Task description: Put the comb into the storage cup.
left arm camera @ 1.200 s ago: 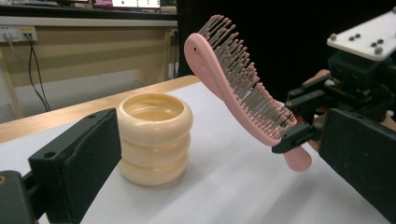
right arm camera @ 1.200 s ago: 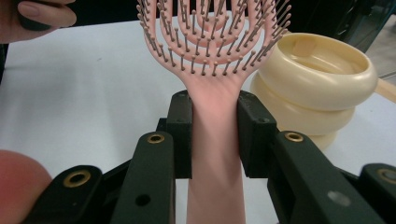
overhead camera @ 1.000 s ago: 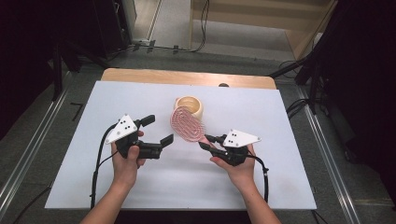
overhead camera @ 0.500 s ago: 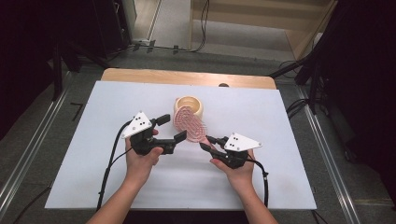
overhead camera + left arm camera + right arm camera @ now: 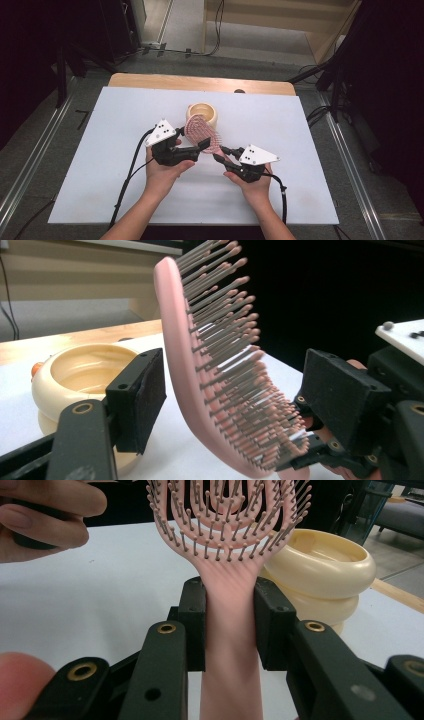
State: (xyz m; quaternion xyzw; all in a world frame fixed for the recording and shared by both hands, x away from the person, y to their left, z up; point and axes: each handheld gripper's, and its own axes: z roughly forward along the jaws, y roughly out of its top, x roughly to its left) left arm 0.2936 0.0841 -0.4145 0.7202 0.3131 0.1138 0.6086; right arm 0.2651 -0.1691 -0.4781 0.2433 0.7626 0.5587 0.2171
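Pink brush (image 5: 227,585) handle clamped, right claw (image 5: 230,625) | left claw (image 5: 230,405) closing, apart | handle end cut off

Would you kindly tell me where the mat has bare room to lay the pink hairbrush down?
Bare: the white mat left of the left gripper, and right of the right gripper. Crowded: the centre, where the hairbrush nears the cream bowl.

hairbrush (image 5: 202,134) — before bowl (image 5: 202,113), seemingly apart
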